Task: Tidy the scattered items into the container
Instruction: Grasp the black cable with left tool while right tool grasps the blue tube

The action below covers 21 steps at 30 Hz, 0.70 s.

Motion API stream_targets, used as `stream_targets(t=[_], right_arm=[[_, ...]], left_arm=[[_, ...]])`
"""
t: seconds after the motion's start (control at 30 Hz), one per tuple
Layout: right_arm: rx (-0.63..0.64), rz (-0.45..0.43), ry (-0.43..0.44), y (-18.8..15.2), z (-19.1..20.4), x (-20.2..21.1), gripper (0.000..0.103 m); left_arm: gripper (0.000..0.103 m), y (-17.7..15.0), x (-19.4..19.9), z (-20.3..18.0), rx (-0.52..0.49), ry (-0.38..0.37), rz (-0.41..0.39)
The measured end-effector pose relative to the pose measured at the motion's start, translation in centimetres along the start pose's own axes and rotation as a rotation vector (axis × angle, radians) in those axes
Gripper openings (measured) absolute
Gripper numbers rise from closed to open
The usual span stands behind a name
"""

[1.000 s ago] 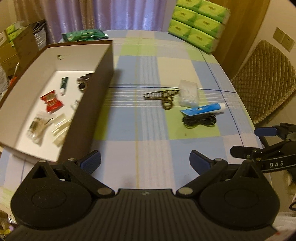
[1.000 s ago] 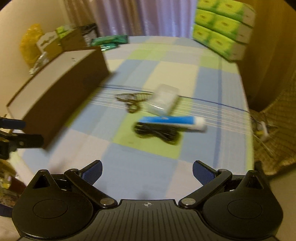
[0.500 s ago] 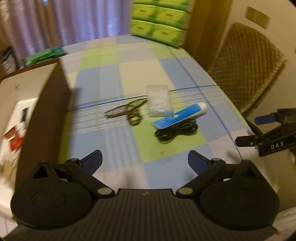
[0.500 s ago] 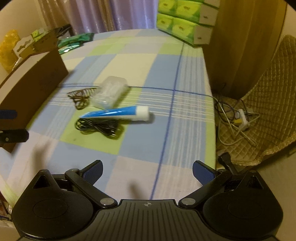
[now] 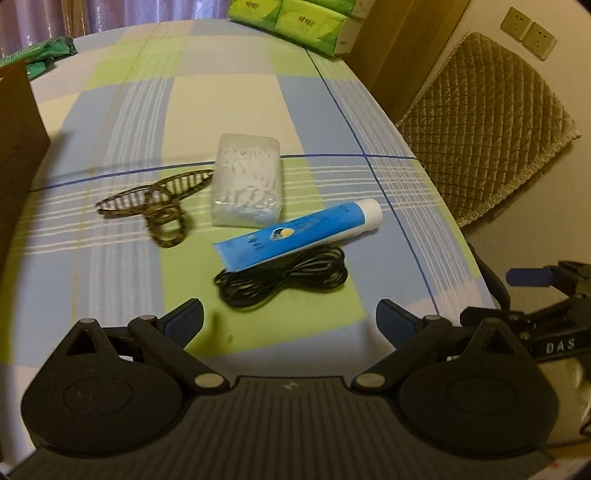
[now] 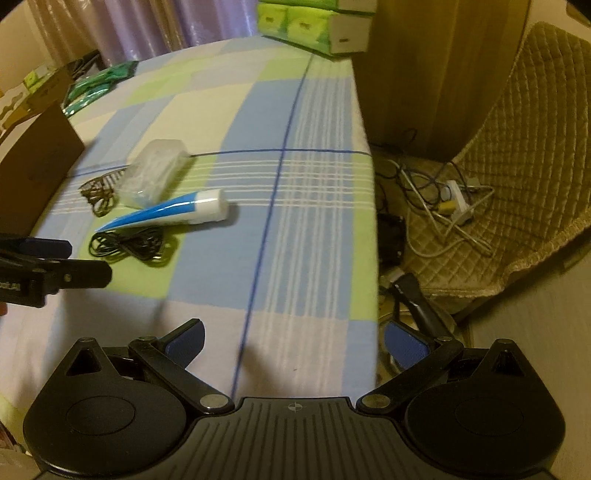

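So the table (image 5: pixel 229 92) has a checked cloth in blue, green and cream squares. Near the middle there's a little cluster: a clear bag of cotton swabs (image 5: pixel 246 180), a brownish hair claw clip (image 5: pixel 157 201) just beside it at 9 o'clock, a blue tube with a white cap (image 5: pixel 299 234) at the bag's 5 o'clock, and a coiled black cable (image 5: pixel 282 278) touching the tube's near side. A brown box (image 5: pixel 16 147) sits over at 9 o'clock, green packets (image 5: pixel 37 59) at 11, lime tissue packs (image 5: pixel 295 18) at 1.

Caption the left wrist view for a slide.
Open left claw above coiled black cable, blue tube, hair clip and swab pack.
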State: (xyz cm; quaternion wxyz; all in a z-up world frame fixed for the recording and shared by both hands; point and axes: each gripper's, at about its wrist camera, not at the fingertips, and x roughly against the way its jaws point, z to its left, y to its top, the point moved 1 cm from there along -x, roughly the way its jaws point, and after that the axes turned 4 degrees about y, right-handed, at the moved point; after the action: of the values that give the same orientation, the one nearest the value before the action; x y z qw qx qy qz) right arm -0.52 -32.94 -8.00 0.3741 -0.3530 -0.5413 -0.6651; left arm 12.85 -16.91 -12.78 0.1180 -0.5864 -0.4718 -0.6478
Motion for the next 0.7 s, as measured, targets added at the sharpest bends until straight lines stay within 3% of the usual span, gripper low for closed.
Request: stream_targets(t=[0.37, 0.47, 0.7], right_arm=[[-0.005, 0.0, -0.017, 1.6, -2.7, -1.2, 0.101], [0.005, -0.004, -0.013, 2.1, -2.9, -1.6, 0.101], [0.104, -0.029, 0.046, 3.6, -2.0, -2.4, 0.101]], left_arm=[[0.097, 1.2, -2.9, -1.1, 0.104, 0.104, -0.014], [0.092, 1.1, -3.3, -1.4, 0.093, 0.131, -0.013], [0.09, 0.3, -2.6, -0.4, 0.049, 0.17, -0.033]])
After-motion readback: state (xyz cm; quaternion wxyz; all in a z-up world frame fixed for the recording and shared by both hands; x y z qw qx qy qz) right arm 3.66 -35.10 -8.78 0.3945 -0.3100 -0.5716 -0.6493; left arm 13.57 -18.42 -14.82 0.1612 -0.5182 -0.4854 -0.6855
